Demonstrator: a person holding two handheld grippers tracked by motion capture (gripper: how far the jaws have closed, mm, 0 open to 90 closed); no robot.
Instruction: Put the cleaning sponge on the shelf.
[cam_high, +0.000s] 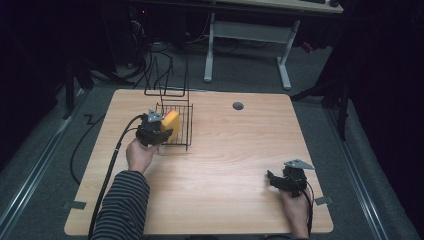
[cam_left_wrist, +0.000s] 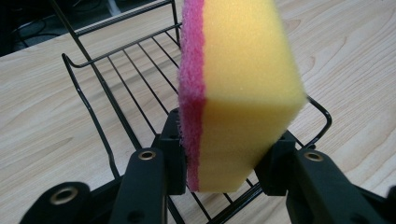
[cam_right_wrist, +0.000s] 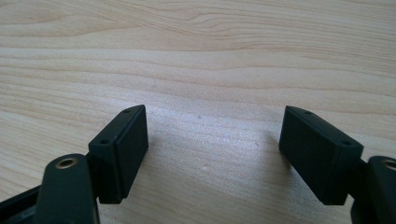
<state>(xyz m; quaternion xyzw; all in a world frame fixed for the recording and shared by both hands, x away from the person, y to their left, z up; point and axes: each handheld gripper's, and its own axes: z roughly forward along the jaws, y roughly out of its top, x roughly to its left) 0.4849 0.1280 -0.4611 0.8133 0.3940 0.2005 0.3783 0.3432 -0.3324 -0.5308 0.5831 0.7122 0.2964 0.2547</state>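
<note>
Right gripper (cam_right_wrist: 212, 154): jaws spread wide, nothing between them; rests low over bare light-wood table (cam_high: 240, 150), well apart from the rack.
Left gripper (cam_left_wrist: 224, 163): jaws clamped on the lower end of a yellow foam sponge with pink scouring face (cam_left_wrist: 243, 84).
Sponge axis: upright on edge, long side rising away from the jaws.
Key relation: sponge held directly above the black wire rack (cam_left_wrist: 116, 84), the left hand nearer to it.
Rack contents: apparently none; sponge not yet set down.
</note>
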